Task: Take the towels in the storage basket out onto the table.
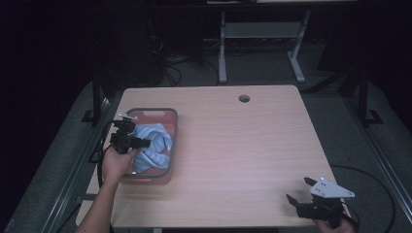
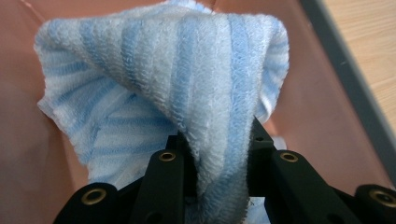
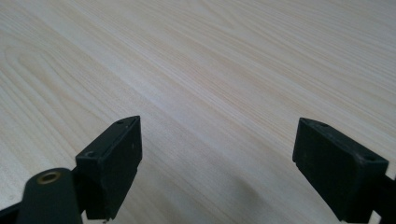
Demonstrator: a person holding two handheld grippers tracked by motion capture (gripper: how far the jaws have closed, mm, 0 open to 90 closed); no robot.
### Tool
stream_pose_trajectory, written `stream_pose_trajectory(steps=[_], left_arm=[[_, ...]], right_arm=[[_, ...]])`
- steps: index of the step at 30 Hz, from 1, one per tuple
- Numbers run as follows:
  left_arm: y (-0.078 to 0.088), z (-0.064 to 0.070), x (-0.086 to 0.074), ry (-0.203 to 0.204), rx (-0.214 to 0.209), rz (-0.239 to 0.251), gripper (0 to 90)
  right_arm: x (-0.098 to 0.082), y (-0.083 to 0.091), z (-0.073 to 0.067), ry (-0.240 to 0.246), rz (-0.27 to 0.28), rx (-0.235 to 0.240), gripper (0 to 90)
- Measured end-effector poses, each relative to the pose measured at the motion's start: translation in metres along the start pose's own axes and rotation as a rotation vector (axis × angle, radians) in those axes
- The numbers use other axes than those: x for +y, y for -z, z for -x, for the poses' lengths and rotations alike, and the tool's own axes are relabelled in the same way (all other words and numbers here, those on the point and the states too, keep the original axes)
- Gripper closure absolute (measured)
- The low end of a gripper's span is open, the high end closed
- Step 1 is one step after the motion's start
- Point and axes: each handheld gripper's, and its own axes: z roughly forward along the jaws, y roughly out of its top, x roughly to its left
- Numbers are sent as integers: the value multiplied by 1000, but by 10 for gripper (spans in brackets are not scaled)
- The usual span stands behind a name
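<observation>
Left gripper (image 2: 219, 154): your jaws are clamped on a raised fold of the striped towel (image 2: 187, 84), the terry cloth bunched between the pads, so a lift should carry the cloth with it
Towel: it lies crumpled inside the red basket (image 1: 171, 127), at the table's left side, with your left gripper (image 1: 138, 142) reaching in from the basket's left rim
Why that hold: you seem to have pinched a high ridge instead of a flat layer, which gives the pads something thick to bite and keeps them off the basket floor
Right gripper (image 1: 299, 191): your jaws stand wide apart with nothing between them, hovering over bare wood at the near right corner, well apart from the basket, probably parked until the cloth comes out
Right gripper view: the same gripper (image 3: 217, 154) looks along pale grain, no object ahead
Surface: a light wooden table (image 1: 243, 145) with a round cable hole (image 1: 244, 98) near the far edge
Room: dim, dark floor, cables and a grey desk frame (image 1: 262, 43) behind the table
</observation>
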Motion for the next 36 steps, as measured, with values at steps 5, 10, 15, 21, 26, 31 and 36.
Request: stream_pose_trajectory(steps=[5, 10, 15, 21, 26, 31, 36], left_arm=[[10, 2, -3, 5, -23, 44, 739], [21, 1, -7, 7, -52, 87, 740], [31, -1, -11, 17, -71, 125, 740], [43, -5, -15, 29, -108, 163, 739], [51, -7, -15, 24, -100, 182, 739], [60, -5, -15, 24, -109, 210, 739], [69, -4, -14, 18, -103, 232, 739]], right_arm=[[1, -1, -3, -1, -5, -2, 152], [1, -1, -3, 1, -8, -5, 152], [1, -1, -2, -4, -6, -10, 152], [2, -2, -2, -2, -10, -13, 152], [1, -1, -2, -6, -8, -13, 152], [1, 0, -1, -2, -3, -15, 152], [1, 0, -1, 2, 1, -15, 152]])
